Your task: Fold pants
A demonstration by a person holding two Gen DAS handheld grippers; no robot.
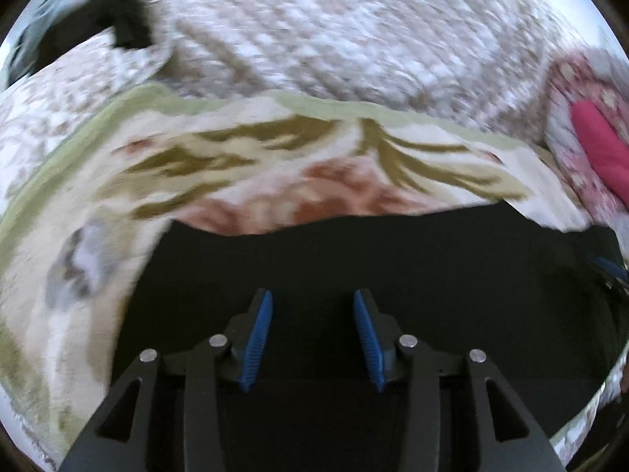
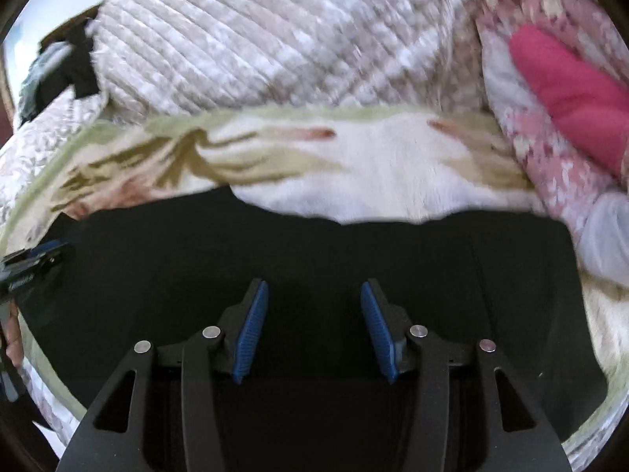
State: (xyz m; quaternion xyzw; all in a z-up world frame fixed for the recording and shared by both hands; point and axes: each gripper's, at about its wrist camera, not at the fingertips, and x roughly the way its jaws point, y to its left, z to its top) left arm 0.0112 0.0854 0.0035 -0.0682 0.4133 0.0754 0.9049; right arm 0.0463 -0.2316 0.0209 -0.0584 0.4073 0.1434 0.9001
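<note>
The black fabric pants (image 1: pixel 354 259) lie spread flat on a cream fleece blanket printed with olive leaves and rust-red flowers (image 1: pixel 251 165), which covers a bed. Beyond the blanket lies a ribbed beige-and-white plush cover (image 1: pixel 334 31).

At the left, the left tongs (image 1: pixel 312 338), black-framed with blue ribbed pads, hang over the dark cloth with jaws parted and nothing pinched between them. Further right, the right tongs (image 2: pixel 314 330) stand the same way, gaping above the pants with the cloth below them, not gripped. At the far right sits a pink patterned pillow (image 2: pixel 550 165) with a bright magenta cloth (image 2: pixel 570 90) on it.

Both pairs seem poised either just off a laid fold or before the next pinch; which, I cannot tell. To do it well, each should bite the cloth edge low and at matching points, catching all layers, then carry across together so the fold lands square without dragging the blanket.
</note>
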